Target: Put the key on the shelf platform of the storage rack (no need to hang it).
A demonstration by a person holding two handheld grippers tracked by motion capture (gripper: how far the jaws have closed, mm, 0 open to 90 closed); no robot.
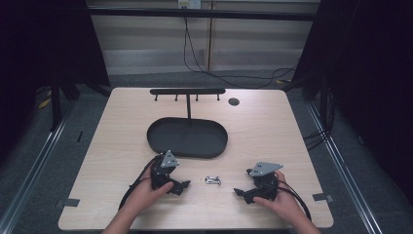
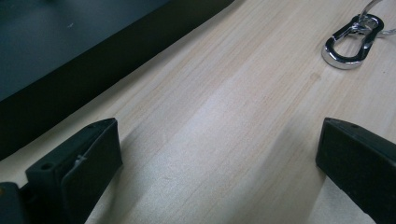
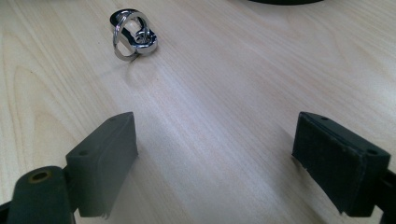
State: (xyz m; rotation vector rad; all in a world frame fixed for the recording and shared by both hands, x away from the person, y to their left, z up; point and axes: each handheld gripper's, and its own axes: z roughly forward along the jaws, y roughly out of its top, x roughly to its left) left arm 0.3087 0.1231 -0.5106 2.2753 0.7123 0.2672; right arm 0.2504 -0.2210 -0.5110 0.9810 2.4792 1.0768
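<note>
- Lying between both grippers, the carabiner (image 1: 213, 181) rested on the surface (image 1: 272, 131).
- Left gripper (image 1: 184, 185), at its 9 o'clock: fingers wide open, empty.
- Right gripper (image 1: 238, 191), at its 3 o'clock: fingers wide open, empty.

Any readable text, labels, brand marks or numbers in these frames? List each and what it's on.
None readable.
Carabiner clip with its key ring: plain chrome, no marking visible.
Black oval tray and hook stand: no label visible.
Left gripper and right gripper, grey plates included: no print visible.
Pale plate on the back wall: too small to tell.
</note>
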